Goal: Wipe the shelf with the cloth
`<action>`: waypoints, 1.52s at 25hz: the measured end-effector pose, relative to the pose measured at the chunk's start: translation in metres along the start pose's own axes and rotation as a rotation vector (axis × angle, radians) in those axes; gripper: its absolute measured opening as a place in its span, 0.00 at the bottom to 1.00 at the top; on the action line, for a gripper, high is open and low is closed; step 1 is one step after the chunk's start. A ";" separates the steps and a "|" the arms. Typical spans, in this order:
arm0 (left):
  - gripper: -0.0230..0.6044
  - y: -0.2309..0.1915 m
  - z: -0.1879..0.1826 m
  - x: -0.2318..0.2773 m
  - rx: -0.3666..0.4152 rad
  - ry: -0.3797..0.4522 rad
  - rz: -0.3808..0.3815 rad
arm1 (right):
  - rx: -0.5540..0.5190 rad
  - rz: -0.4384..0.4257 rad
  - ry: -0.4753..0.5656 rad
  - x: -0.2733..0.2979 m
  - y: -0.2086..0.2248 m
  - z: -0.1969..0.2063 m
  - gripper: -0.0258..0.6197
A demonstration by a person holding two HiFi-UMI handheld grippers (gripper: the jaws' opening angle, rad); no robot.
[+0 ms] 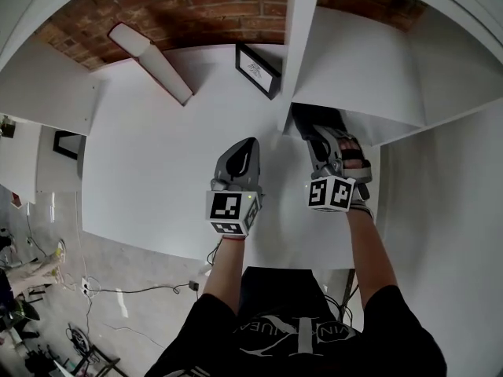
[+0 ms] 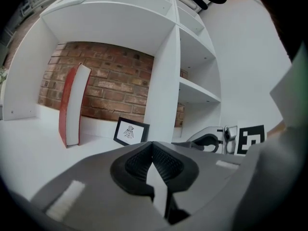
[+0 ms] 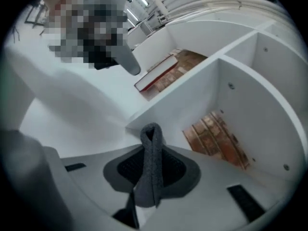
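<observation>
A folded dark grey cloth [image 3: 152, 163] stands pinched between the jaws of my right gripper [image 3: 151, 150]. In the head view that gripper [image 1: 321, 138] reaches into the lower right compartment of the white shelf unit [image 1: 181, 124], and the cloth [image 1: 313, 119] shows as a dark bunch at its tip, by the foot of the upright divider [image 1: 302, 45]. My left gripper [image 1: 244, 154] hovers over the wide shelf board to the left of the divider. Its jaws [image 2: 152, 147] meet at the tips with nothing between them. The right gripper [image 2: 211, 140] appears at the right of the left gripper view.
A red-and-white book [image 1: 149, 57] leans against the brick back wall [image 1: 189, 10] at the left. A small black picture frame [image 1: 257, 69] stands beside the divider. Another shelf board [image 1: 369, 85] roofs the right compartment. A grey floor with cables [image 1: 118, 289] lies below the shelf's front edge.
</observation>
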State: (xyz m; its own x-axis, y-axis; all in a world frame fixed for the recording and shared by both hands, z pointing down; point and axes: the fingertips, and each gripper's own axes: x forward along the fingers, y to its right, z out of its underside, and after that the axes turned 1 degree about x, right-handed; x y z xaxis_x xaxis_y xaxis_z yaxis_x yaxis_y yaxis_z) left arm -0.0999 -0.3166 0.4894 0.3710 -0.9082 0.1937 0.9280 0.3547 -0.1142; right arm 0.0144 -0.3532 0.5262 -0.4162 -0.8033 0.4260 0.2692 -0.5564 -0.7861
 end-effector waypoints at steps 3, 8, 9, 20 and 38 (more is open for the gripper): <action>0.05 0.000 0.007 -0.001 -0.010 -0.005 -0.006 | 0.039 -0.100 0.016 0.004 -0.027 -0.002 0.14; 0.05 0.001 0.005 -0.002 -0.036 0.005 -0.010 | 0.166 -0.211 -0.030 0.014 -0.042 -0.001 0.14; 0.06 0.001 0.005 -0.003 -0.041 0.006 -0.010 | 0.202 -0.252 -0.036 0.016 -0.045 -0.002 0.14; 0.05 -0.001 0.003 -0.001 0.012 0.000 -0.009 | 0.806 -0.332 0.154 -0.012 -0.007 -0.023 0.37; 0.05 0.003 0.000 0.011 0.027 -0.007 0.009 | 0.448 -0.258 -0.149 0.052 -0.013 -0.002 0.13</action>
State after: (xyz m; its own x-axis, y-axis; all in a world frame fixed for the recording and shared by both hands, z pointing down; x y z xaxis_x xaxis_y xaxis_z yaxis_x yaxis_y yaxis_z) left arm -0.0926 -0.3252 0.4916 0.3796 -0.9034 0.1994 0.9251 0.3689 -0.0898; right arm -0.0127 -0.3873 0.5573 -0.3988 -0.6319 0.6646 0.5327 -0.7495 -0.3930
